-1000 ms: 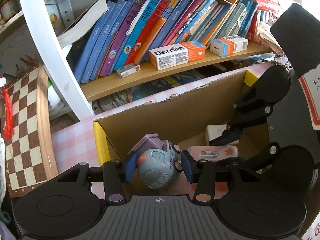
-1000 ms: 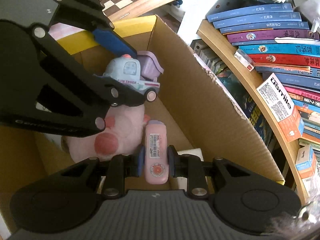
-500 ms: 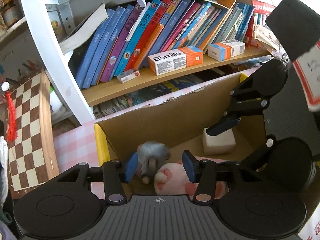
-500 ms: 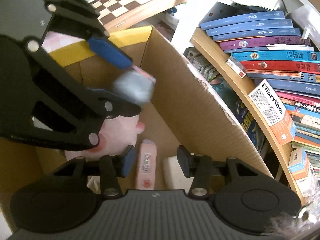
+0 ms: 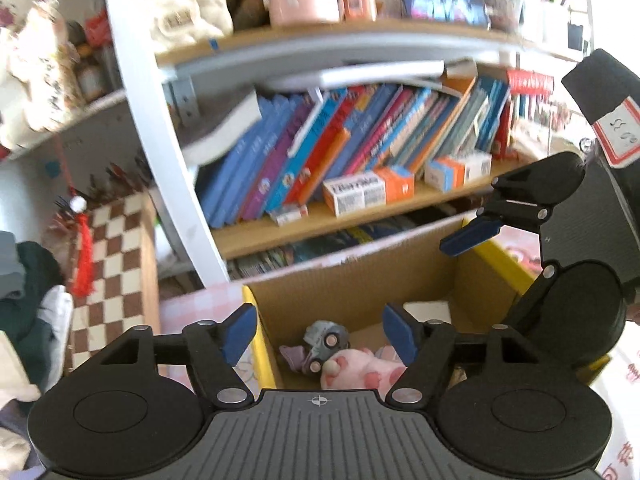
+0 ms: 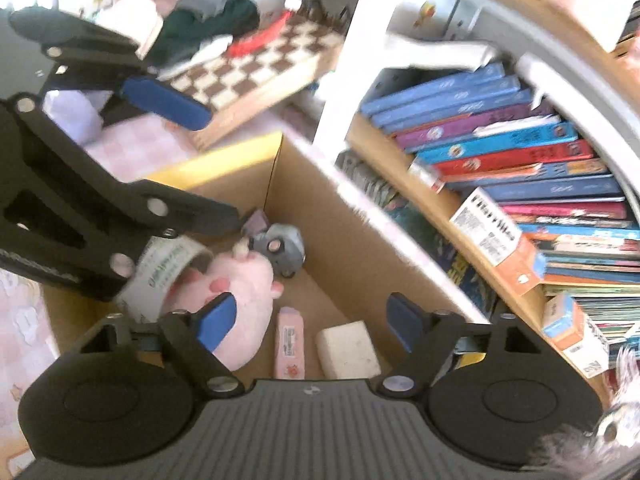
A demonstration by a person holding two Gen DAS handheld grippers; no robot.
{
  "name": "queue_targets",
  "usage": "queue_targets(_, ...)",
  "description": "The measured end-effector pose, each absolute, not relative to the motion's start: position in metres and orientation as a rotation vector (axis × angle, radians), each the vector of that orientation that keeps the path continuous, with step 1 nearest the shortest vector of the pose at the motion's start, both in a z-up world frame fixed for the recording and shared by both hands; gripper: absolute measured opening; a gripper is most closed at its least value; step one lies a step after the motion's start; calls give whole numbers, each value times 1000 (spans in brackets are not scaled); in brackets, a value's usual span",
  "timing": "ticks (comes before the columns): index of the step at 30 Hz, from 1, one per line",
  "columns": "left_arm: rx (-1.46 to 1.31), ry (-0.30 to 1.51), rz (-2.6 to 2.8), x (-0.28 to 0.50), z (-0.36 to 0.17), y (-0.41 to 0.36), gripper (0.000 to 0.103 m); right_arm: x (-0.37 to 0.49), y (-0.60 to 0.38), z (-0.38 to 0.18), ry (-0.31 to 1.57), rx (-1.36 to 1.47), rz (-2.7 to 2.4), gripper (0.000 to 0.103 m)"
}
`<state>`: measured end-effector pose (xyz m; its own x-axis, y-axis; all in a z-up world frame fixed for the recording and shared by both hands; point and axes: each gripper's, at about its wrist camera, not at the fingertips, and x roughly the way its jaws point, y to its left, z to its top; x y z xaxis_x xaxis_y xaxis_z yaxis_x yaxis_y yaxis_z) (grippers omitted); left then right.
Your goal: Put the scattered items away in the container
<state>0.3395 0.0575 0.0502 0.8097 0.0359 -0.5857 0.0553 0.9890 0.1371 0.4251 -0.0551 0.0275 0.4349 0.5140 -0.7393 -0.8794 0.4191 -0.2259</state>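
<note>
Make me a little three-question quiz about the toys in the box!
1. True or false: the toy truck lies inside the cardboard box.
2. What sits nearest the pink bottle: A the white block, B a chessboard, C a book?
3. Fill in: both grippers, left gripper and right gripper, are ____.

Key: 1 true. 2 A. 3 open, having just been opening, nothing between their fingers.

The box (image 6: 344, 216) sits in front of the bookshelf (image 6: 404, 160). Inside it, the toy truck (image 6: 282, 244) lies in the far corner. The soft toy (image 6: 240, 300) lies next to the truck. A small bottle (image 6: 289, 342) lies beside the soft toy, and a block (image 6: 348, 350) lies beside the bottle. A checkerboard (image 6: 256, 76) leans behind the box.
</note>
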Motion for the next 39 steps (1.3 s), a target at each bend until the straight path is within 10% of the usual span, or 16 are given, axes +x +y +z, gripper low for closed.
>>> queue_targets(39,92,447,-52,139,80,60,87,229,-125,91,417,-506,753,93)
